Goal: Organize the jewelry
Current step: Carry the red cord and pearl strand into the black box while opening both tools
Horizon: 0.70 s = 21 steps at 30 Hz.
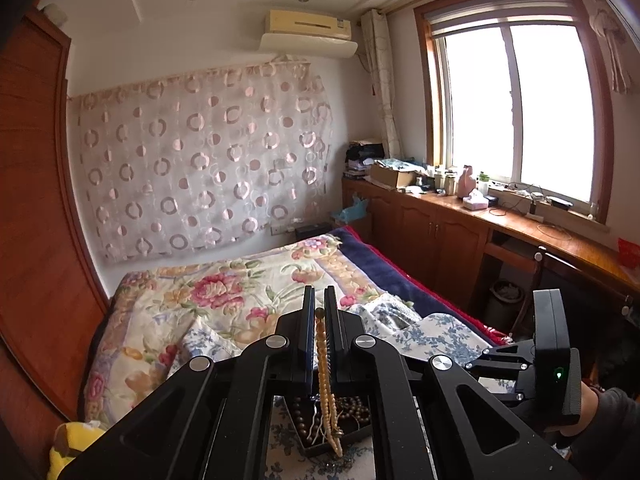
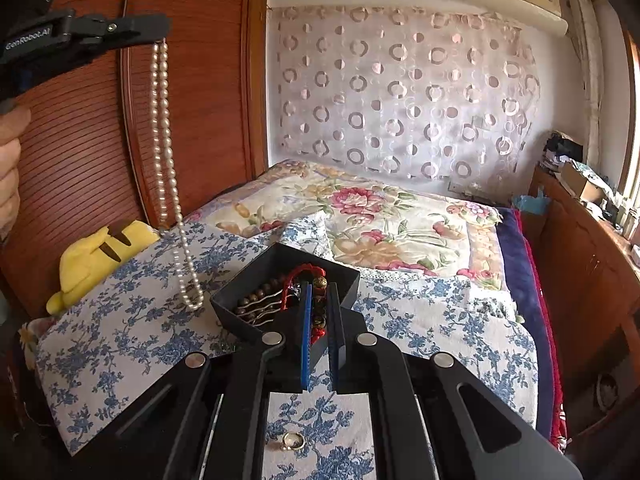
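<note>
The left gripper (image 2: 162, 34) is pinched on a pearl necklace (image 2: 164, 128), which hangs free, its low end beside the black tray (image 2: 344, 280) on the blue-flowered cloth (image 2: 120, 320) — the lifting-out step, by my reading. Next the strand needs carrying clear and laying down untangled. The right gripper (image 2: 319, 320) — jaws nearly together — seems to grip the tray's near wall, a ring (image 2: 294, 440) lying below

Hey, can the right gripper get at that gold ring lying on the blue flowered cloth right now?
Probably yes. The ring lies bare on the cloth, just below the right gripper, with nothing over it. The gripper would first need to open; it looks empty.
</note>
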{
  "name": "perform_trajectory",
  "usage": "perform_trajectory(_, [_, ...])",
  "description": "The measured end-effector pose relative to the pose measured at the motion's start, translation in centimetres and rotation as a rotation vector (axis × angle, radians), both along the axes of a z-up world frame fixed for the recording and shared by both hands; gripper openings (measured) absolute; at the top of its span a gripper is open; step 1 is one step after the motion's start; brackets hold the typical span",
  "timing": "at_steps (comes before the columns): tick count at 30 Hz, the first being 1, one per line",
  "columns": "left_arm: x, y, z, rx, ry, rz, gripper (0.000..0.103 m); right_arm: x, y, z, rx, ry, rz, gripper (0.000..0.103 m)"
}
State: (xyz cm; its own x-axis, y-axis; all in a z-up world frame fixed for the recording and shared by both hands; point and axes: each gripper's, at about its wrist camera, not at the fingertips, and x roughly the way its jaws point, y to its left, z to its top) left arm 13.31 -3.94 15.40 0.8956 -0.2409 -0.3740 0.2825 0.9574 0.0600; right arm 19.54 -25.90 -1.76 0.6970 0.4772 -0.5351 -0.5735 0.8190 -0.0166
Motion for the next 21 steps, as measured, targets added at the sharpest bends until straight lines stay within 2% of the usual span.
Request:
perform_trajectory(7, [3.2,0.2,-1.3,0.006,0.034,0.018,0.004,2.7,1.1,-1.6,0.013,0.045,0.003,0.008])
perform_trajectory(13, [5.7,0.0,-3.7,0.014,0.089,0.029,0.004,5.8,2.5,-3.8,0.015,0.098,-0.005,0.008])
perform_trajectory(21, [6.9,-0.1,-6.7,0.02,0.154,0.025,0.004,7.4,4.2,-6.5,0.019,0.18,0.024,0.009])
